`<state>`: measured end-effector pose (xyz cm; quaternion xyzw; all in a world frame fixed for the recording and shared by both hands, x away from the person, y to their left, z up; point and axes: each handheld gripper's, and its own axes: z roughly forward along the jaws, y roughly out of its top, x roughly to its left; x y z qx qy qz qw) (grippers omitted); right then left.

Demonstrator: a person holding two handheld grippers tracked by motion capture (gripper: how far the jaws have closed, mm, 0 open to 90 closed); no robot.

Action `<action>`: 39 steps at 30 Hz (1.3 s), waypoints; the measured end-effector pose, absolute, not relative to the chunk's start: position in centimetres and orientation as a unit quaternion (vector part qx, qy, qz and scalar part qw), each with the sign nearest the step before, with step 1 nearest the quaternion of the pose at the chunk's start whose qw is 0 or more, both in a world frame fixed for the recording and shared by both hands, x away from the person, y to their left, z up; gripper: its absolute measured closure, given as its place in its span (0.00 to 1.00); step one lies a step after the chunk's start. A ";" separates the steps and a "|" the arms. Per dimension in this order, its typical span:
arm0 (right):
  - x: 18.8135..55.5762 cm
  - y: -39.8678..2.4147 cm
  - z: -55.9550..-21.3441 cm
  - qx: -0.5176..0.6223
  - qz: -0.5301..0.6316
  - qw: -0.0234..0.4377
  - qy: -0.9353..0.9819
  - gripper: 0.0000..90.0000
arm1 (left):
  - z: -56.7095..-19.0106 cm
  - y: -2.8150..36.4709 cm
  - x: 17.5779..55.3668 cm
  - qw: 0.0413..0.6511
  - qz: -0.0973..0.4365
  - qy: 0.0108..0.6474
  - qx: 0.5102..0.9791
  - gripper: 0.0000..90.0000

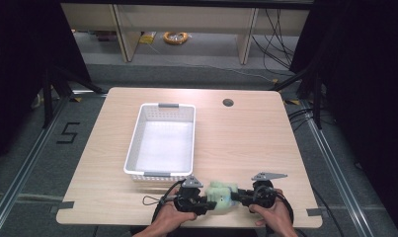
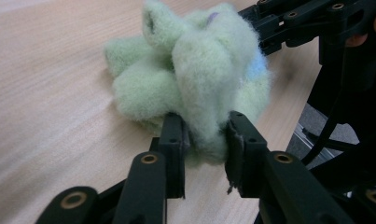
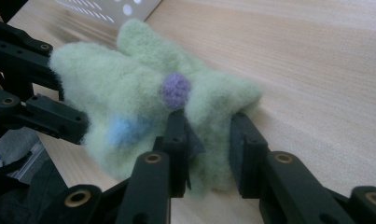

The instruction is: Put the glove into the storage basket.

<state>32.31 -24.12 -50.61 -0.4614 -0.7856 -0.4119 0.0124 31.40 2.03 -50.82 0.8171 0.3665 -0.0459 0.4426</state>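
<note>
A fuzzy pale green fabric piece (image 1: 220, 194) with a purple dot (image 3: 176, 90) and a blue patch lies bunched near the table's front edge. My left gripper (image 1: 206, 201) comes at it from the left, and in the left gripper view its pads (image 2: 235, 140) squeeze a fold of the green fabric (image 2: 195, 79). My right gripper (image 1: 238, 196) faces it from the right, and its own jaws pinch the other end of the fabric (image 3: 143, 107). In the left gripper view the right gripper (image 2: 279, 23) sits at the fabric's far side, as does the left gripper (image 3: 71, 122) in the right gripper view.
A white perforated basket (image 1: 135, 143) stands empty on the wooden table (image 1: 246, 143), just behind the grippers to the left. A round cable hole (image 1: 228, 102) sits near the far edge. Black cables (image 1: 152, 201) trail from the left gripper.
</note>
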 end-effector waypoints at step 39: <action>30.4 -22.2 -46.9 -0.443 -0.459 0.012 -0.770 0.82 | -47.8 4.9 31.0 0.472 -0.049 0.346 0.809 0.82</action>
